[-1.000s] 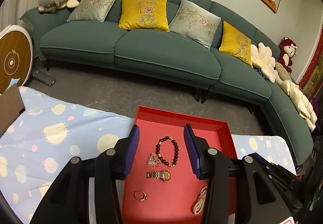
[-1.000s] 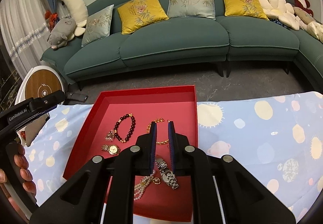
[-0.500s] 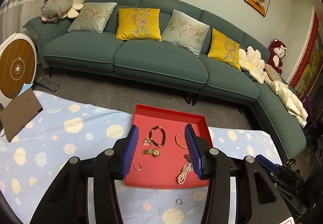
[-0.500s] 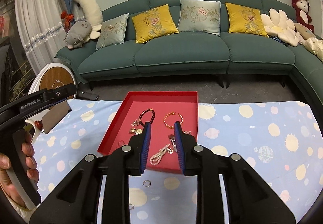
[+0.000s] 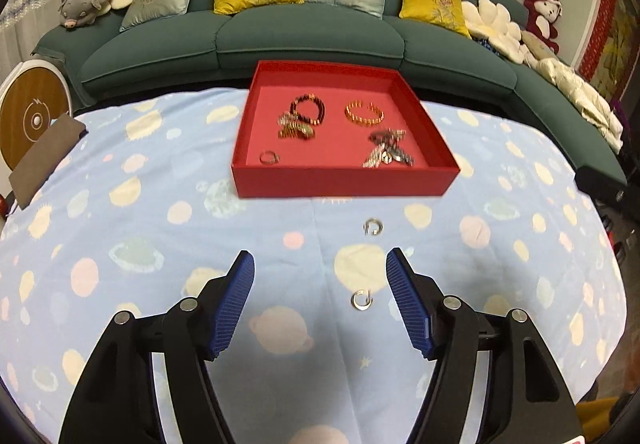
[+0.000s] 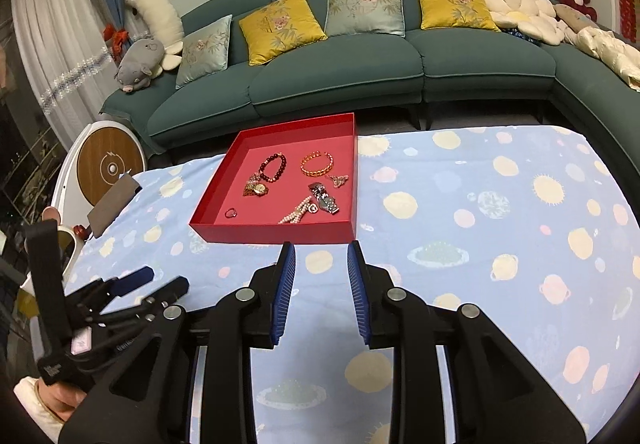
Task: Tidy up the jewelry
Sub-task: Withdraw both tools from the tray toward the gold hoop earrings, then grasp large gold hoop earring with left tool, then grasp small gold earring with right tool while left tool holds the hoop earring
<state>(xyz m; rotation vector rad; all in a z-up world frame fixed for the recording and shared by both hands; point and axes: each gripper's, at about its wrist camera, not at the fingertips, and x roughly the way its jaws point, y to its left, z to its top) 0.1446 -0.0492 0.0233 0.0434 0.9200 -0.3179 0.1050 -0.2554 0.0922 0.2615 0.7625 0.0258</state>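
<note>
Left gripper (image 5: 319,256): released, jaws just been opening, nothing pressed between the pads. Hovers over the tablecloth (image 5: 120,244) on the near side of the red tray (image 5: 344,179), well apart from its front wall.

Near ring (image 5: 362,300): flat on the cloth in front of the red tray, lined up between the two blue fingers (image 5: 236,296) in the left wrist view, closer to the right-hand one. Whether level with the pads yet or some way below them: cannot tell.

Far ring (image 5: 372,226): also loose on the cloth, between the near ring and the tray's front wall.

Right gripper (image 6: 320,246): unclenched too, jaws just been opening to a narrow gap, empty, just short of the tray's front wall.

Already inside the red tray: dark bead bracelet (image 5: 308,107), gold bracelet (image 5: 364,113), another ring (image 5: 269,157), a pearl strand tangled with a watch (image 5: 386,151).

Handling, as a judgement: a small, light, rigid metal hoop, smooth and likely slippery; apt to skid, tip or squirt out sideways if pinched off-centre. Soft cloth underneath, so likely to bunch under the fingertips. Best taken across the band's outer edges, pads low and centred on the hoop, closed gently and squarely. Little risk of breakage; greater risk of dropping on the way over the tray's front wall.
</note>
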